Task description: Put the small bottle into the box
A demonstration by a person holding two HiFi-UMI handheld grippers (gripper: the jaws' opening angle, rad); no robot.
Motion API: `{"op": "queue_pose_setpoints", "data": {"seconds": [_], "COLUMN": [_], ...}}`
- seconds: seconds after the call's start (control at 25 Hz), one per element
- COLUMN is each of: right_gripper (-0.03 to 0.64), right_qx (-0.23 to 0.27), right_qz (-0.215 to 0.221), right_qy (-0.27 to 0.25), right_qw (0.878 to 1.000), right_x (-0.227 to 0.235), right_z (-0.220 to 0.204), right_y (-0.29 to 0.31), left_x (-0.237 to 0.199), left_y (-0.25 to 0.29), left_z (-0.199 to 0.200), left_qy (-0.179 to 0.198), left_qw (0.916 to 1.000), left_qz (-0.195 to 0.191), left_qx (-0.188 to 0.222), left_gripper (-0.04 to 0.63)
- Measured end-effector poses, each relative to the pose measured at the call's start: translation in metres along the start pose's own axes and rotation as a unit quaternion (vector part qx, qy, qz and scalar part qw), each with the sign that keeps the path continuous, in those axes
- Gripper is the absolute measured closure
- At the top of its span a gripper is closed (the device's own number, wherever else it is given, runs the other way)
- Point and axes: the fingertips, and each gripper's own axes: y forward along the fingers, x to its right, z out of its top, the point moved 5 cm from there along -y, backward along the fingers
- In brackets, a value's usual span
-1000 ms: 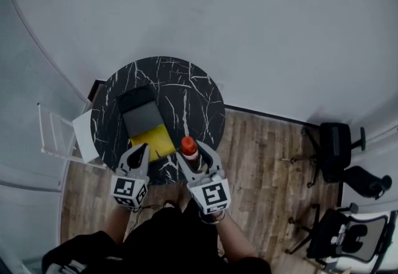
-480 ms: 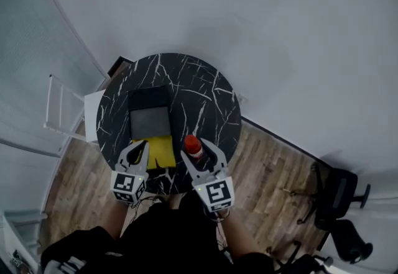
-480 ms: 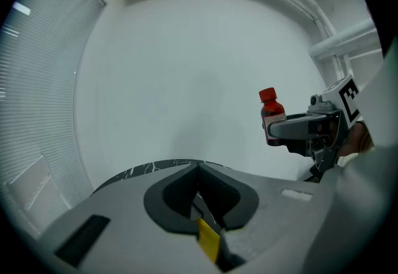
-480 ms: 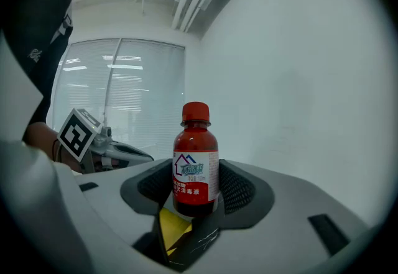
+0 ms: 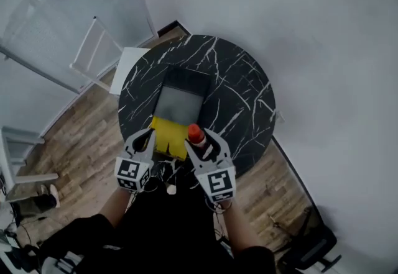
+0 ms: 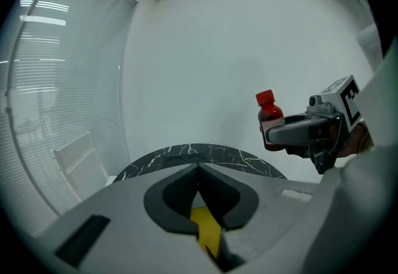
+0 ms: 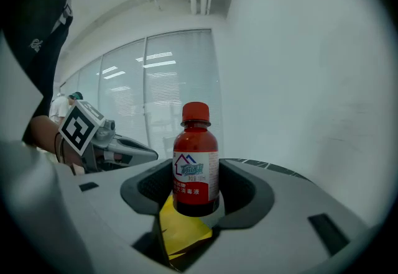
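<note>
A small red bottle point(image 5: 196, 135) with a red cap and white label stands upright between the jaws of my right gripper point(image 5: 200, 145), which is shut on its lower body point(image 7: 196, 167). It hangs over the near edge of the round black marble table point(image 5: 236, 92). The box point(image 5: 163, 94), dark inside, lies open on the table, its yellow flap point(image 5: 169, 139) pointing toward me just left of the bottle. My left gripper point(image 5: 142, 142) hovers over the flap's left side, its tips together and nothing held. In the left gripper view, the bottle point(image 6: 268, 118) shows at the right.
A white wire rack point(image 5: 99, 49) and a white panel point(image 5: 127, 61) stand left of the table on the wooden floor point(image 5: 81, 136). A plain white wall runs behind and right of the table. A dark office chair point(image 5: 311, 248) shows at the bottom right.
The head view has swung, so the table and box now sit further right and turned. Both grippers keep their places near the yellow flap, and the bottle stays gripped.
</note>
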Motion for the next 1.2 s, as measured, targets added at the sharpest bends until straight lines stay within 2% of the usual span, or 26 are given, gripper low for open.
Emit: {"op": "queue_pose_setpoints", "data": {"seconds": [0.24, 0.36, 0.64, 0.84, 1.0, 1.2], "right_gripper": [0.405, 0.405, 0.405, 0.405, 0.405, 0.405], "right_qx": [-0.028, -0.058, -0.123, -0.176, -0.207, -0.251], "right_qz": [0.085, 0.109, 0.150, 0.144, 0.149, 0.165], "right_qy": [-0.010, -0.007, 0.026, 0.041, 0.036, 0.052], "right_qw": [0.996, 0.992, 0.981, 0.973, 0.966, 0.952], "right_x": [-0.012, -0.021, -0.046, -0.054, -0.058, -0.073], "right_z": [-0.015, -0.033, -0.076, -0.107, -0.123, -0.150], "right_y": [0.042, 0.054, 0.092, 0.107, 0.127, 0.137], "left_x": [-0.015, -0.019, -0.051, -0.072, -0.088, -0.088], "left_y": [-0.004, -0.007, 0.002, 0.016, 0.029, 0.034], "left_z": [-0.029, -0.045, -0.074, -0.097, -0.105, -0.124], "left_qy": [-0.024, -0.034, -0.069, -0.069, -0.078, -0.095], "left_qw": [0.9974, 0.9954, 0.9922, 0.9901, 0.9893, 0.9857], "left_qz": [0.064, 0.080, 0.085, 0.080, 0.073, 0.062], "left_qx": [-0.025, -0.041, -0.059, -0.093, -0.099, -0.125], "left_gripper": [0.597, 0.597, 0.597, 0.597, 0.597, 0.597]}}
